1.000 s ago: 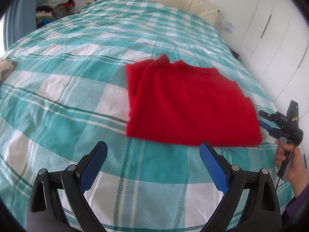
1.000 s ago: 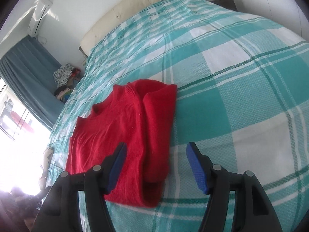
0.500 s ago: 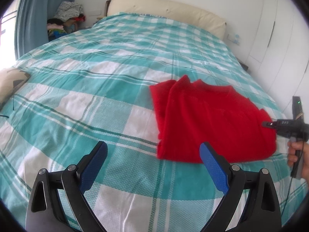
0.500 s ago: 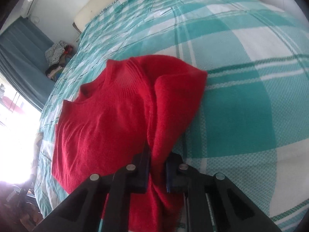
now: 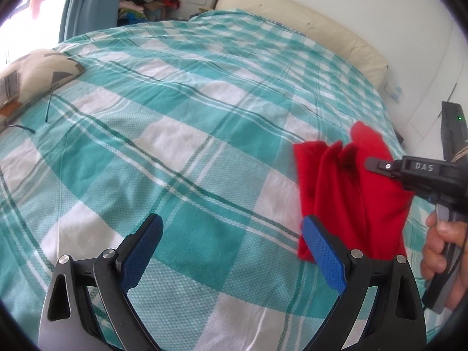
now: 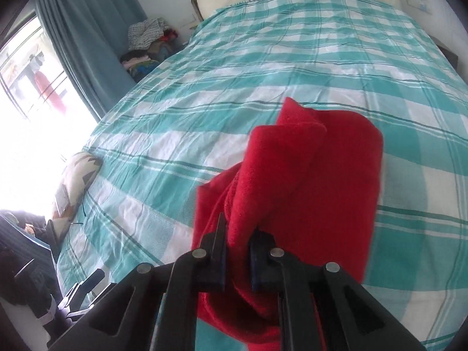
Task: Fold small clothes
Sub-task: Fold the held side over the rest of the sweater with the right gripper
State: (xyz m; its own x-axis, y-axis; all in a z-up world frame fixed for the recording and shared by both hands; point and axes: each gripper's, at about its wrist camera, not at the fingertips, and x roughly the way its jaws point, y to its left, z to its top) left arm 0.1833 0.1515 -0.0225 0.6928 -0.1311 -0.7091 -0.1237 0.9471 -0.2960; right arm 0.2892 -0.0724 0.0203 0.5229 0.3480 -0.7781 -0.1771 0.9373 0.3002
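Note:
A red knitted sweater (image 6: 316,181) hangs bunched and lifted off the teal checked bed cover (image 6: 263,67). My right gripper (image 6: 238,242) is shut on a fold of the sweater, whose cloth fills the narrow gap between the black jaws. In the left wrist view the same red sweater (image 5: 345,193) drapes down at the right, with the right gripper (image 5: 377,165) pinching its upper edge and a person's hand (image 5: 444,251) on the handle. My left gripper (image 5: 231,251) hovers open over bare bed cover (image 5: 181,152), its blue pads (image 5: 321,251) just left of the sweater and holding nothing.
A patterned cushion (image 5: 32,73) lies at the left edge of the bed. A cream headboard (image 5: 307,26) runs along the far end. Piled clothes (image 6: 149,44) sit by the teal curtain (image 6: 87,35). White cupboards stand on the right.
The right gripper closed on the sweater's edge and carried it up and across, so the flat sweater is now bunched in the air. The left gripper slid left, away from it.

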